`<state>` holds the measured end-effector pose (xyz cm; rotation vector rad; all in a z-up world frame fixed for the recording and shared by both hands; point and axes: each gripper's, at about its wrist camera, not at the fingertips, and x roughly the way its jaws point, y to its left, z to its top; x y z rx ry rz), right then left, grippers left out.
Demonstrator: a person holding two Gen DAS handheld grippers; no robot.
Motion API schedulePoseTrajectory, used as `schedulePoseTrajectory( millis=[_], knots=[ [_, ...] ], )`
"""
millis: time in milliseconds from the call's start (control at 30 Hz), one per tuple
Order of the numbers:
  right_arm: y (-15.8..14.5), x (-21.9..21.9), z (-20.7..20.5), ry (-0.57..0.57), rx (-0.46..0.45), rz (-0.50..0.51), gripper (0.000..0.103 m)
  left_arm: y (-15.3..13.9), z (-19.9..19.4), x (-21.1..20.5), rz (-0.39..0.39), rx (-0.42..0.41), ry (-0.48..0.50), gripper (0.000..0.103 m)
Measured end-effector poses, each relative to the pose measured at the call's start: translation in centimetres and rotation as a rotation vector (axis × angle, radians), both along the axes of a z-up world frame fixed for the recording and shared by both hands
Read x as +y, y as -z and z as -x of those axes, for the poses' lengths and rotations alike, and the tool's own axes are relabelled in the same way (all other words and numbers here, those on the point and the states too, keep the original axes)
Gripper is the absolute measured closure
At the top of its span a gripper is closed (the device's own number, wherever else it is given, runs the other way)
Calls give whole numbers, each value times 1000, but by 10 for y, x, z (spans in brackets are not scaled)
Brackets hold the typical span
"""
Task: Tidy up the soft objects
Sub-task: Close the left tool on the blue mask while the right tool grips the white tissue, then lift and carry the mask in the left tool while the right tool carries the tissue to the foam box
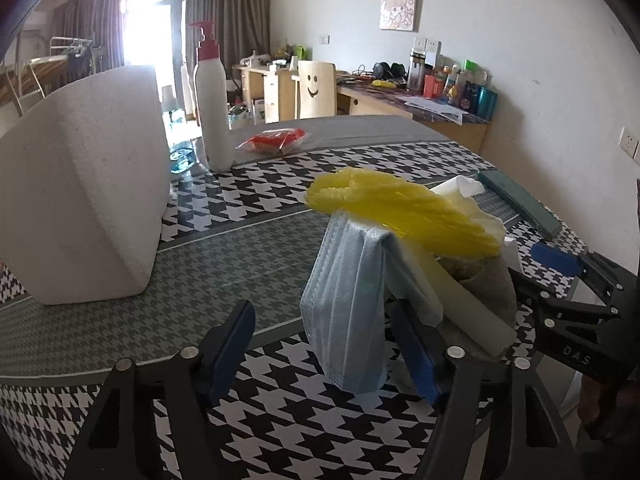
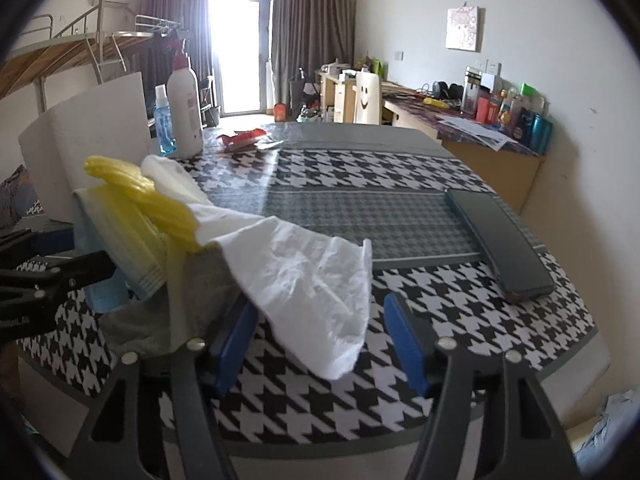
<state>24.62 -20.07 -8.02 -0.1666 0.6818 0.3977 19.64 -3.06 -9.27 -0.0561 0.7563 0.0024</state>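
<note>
A pile of soft things sits on the houndstooth table (image 1: 280, 408). A yellow ruffled cap (image 1: 396, 208) lies on top, a blue face mask (image 1: 348, 312) hangs down the front, and a grey cloth (image 1: 488, 280) sits beneath. My left gripper (image 1: 324, 352) is open, its fingers either side of the mask's lower part. In the right wrist view the cap (image 2: 136, 192) tops the pile, and a white plastic glove (image 2: 312, 280) drapes toward my right gripper (image 2: 320, 336), which is open around the glove's end.
A large white paper roll (image 1: 80, 184) stands at left, with a white pump bottle (image 1: 210, 96) and a red packet (image 1: 276, 140) behind. A dark flat case (image 2: 500, 240) lies at right. A blue spray bottle (image 2: 164, 120) stands by the pump bottle.
</note>
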Motion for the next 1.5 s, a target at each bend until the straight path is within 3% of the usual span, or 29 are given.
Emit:
schedulePoseTrajectory(
  millis=[100,167,500,733,1100,1500],
  knots=[
    [2,4,-7,-9,10,10,41,3,-3,0,5,15,1,41],
    [3,5,-12,-14,28,4,53,4,-5,0,7,22,-1,48],
    [5,-4,-23,6,87,-78,91,4,-6,2,31,8,-6,77],
    [-5,-16,-24,10,114,-189,94,-3,-4,6,65,-22,11,92],
    [-40,-16,-13,-3,38,-267,94,-28,15,11,91,-102,27,93],
    [-71,-17,4,-14,-78,-285,95,-58,37,24,77,-198,-1,93]
  ],
)
